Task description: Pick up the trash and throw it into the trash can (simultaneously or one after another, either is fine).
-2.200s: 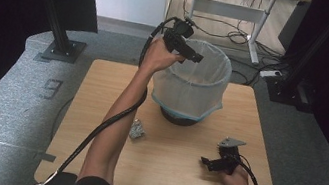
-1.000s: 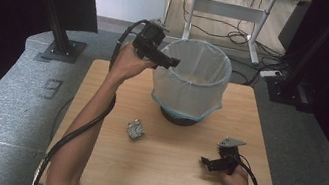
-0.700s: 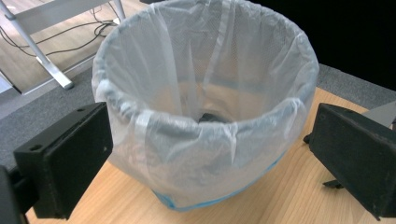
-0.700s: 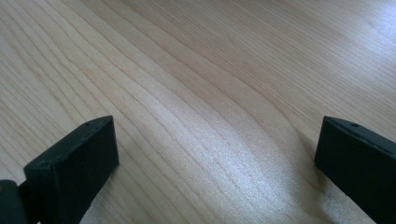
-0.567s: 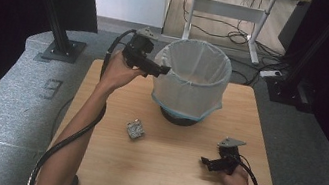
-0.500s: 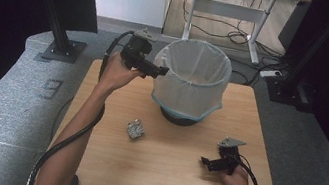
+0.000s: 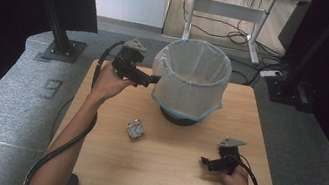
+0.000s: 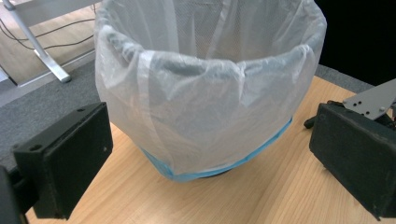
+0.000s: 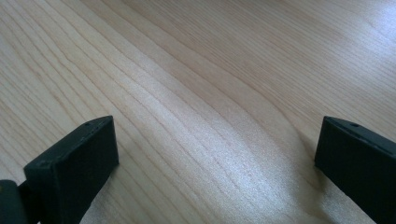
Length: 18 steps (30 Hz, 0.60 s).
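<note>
On the far side of the wooden table (image 7: 259,118), the left gripper (image 7: 150,78) hovers wide open just beside the round bin (image 7: 189,84) lined with thin, crinkly plastic. From above, a small crumpled scrap (image 7: 135,129) lies near the middle, and the right gripper (image 7: 205,161) rests spread open near the front right.

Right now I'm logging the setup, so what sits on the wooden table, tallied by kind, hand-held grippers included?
Lined bin: 1
Small crumpled scrap: 1
Grippers: 2, the left gripper beside the bin, the right gripper low over the table, both with jaws open and empty
Total: 4
</note>
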Available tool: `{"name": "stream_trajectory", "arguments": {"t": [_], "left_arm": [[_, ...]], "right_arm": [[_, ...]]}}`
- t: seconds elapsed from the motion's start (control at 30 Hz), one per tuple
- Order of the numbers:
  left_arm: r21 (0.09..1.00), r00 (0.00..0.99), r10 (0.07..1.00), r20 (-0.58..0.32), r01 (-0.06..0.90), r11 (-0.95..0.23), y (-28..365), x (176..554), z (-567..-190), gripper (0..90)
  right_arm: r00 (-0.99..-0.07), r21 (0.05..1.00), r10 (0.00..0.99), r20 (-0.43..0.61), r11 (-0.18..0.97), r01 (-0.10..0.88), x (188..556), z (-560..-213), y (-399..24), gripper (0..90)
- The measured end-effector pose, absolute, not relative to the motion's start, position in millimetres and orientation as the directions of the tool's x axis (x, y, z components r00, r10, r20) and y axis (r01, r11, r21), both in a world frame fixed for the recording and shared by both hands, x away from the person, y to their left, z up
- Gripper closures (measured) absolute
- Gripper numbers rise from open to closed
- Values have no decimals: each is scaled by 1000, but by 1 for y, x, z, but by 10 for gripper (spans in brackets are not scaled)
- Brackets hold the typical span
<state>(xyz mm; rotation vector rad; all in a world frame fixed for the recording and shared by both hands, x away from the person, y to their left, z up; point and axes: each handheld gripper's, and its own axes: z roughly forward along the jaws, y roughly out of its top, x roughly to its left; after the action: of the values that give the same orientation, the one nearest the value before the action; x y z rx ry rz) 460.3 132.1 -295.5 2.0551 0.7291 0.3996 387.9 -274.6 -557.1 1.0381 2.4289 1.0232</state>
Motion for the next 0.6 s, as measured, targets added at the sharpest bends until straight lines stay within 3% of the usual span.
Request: {"name": "stream_trajectory", "arguments": {"t": [0.6], "left_arm": [[843,765,642,-38,370,-391,148,451,-341,0]], "right_arm": [[-690,717,723,-3,483,503,388,-557,-275,0]]}}
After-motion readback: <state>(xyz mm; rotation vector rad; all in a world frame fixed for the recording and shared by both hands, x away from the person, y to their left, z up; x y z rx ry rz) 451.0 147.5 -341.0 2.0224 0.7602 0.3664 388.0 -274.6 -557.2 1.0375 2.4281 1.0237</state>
